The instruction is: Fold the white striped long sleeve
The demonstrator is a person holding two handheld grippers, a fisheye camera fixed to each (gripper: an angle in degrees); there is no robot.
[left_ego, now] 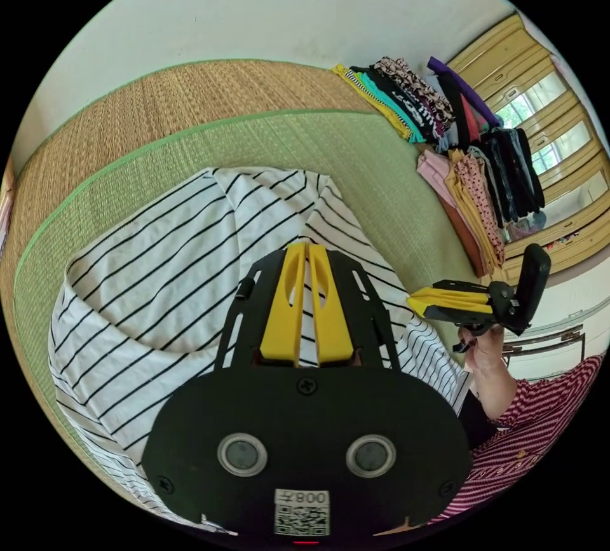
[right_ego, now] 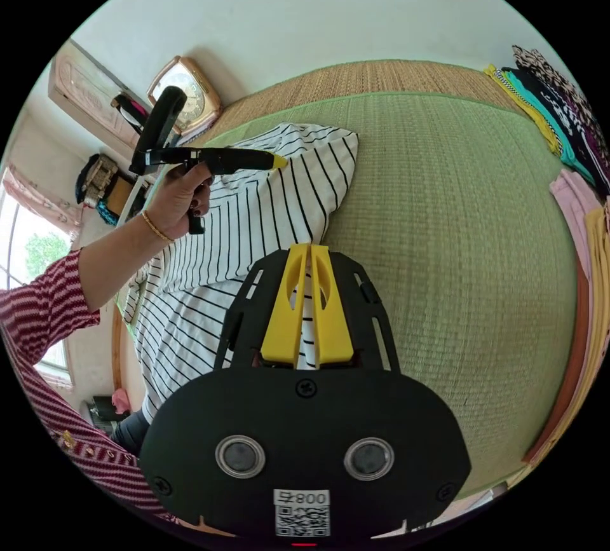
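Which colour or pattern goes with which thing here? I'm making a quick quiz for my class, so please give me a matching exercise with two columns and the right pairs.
Things:
1. Shirt lying on the mat
2. Mat
3. Sleeve of the person
4. Jaws of the left claw

Colours or patterns:
A. Green woven
B. Yellow
C. White with thin black stripes
D. Red and white stripes

Pairs: 1-C, 2-A, 3-D, 4-B
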